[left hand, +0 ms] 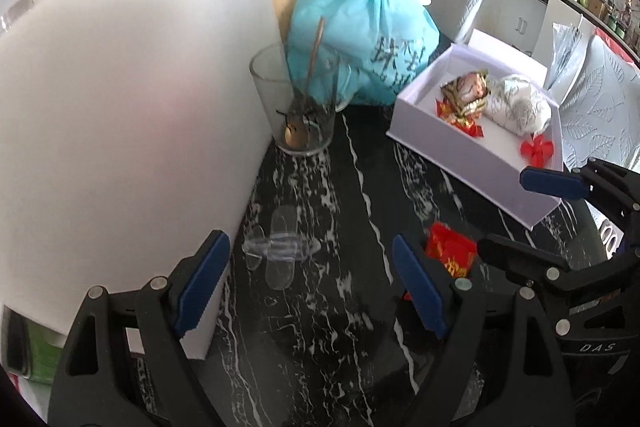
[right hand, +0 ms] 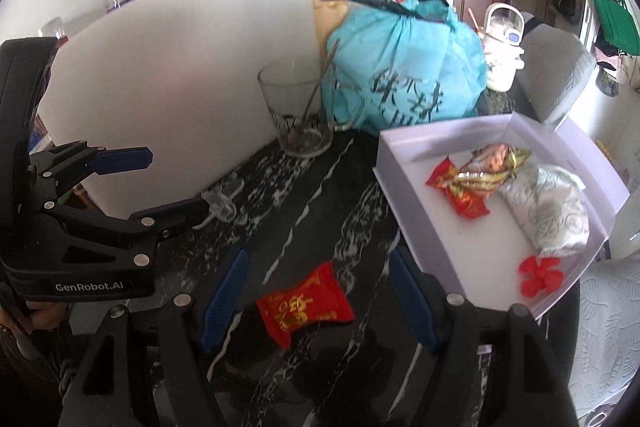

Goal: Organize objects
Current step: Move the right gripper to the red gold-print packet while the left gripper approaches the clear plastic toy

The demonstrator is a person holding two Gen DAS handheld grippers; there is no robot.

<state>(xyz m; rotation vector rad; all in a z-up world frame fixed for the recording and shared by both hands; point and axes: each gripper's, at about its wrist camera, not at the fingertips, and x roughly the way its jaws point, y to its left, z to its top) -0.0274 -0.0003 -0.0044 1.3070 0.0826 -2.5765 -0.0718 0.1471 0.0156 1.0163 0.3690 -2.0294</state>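
A red candy packet (right hand: 304, 303) lies on the black marble table (right hand: 320, 195), between the open fingers of my right gripper (right hand: 316, 299); it also shows in the left wrist view (left hand: 450, 249). A white open box (right hand: 404, 151) at the right holds a red candy (right hand: 460, 187), a patterned wrapper (right hand: 496, 159), a white patterned pouch (right hand: 552, 211) and a red flower piece (right hand: 540, 275). A clear plastic piece (left hand: 276, 251) lies on the table just ahead of my open, empty left gripper (left hand: 308, 287).
A glass cup (left hand: 296, 99) with a spoon stands at the back beside a white board (left hand: 132, 99). A blue tied bag (left hand: 360, 31) sits behind the cup and box. A leaf-patterned chair (left hand: 600, 107) is at the right.
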